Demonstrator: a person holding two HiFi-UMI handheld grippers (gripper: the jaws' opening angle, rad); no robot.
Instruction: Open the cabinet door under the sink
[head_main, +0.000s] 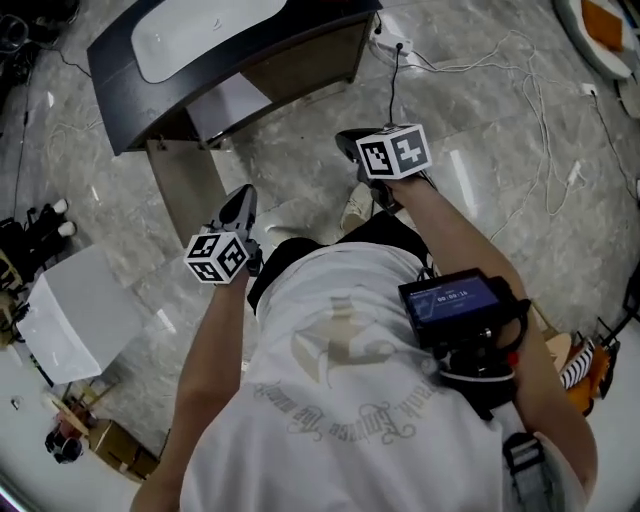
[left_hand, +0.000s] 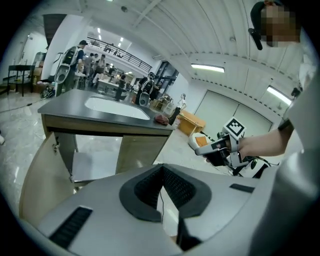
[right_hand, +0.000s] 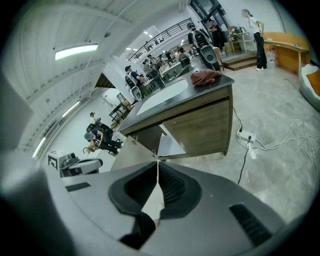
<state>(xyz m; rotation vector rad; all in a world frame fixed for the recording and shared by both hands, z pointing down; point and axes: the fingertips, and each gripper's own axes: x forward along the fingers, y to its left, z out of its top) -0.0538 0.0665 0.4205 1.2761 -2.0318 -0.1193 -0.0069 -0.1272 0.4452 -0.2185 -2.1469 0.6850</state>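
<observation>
The sink cabinet (head_main: 300, 65) stands ahead with a dark countertop and a white basin (head_main: 200, 30). Its left door (head_main: 190, 195) hangs swung open, and a pale shelf (head_main: 228, 105) shows inside. The right door (left_hand: 140, 152) is closed. My left gripper (head_main: 240, 200) is shut and empty, held in the air near the open door's outer edge without touching it. My right gripper (head_main: 350, 140) is also shut on nothing, out in front of the cabinet's right half and apart from it. In the right gripper view the open door (right_hand: 132, 155) lies just beyond the shut jaws.
A power strip (head_main: 392, 40) and white cables trail over the marble floor right of the cabinet. A reddish cloth (right_hand: 205, 76) lies on the countertop. A white box (head_main: 75, 315) stands on the floor at the left. People and machines stand far behind.
</observation>
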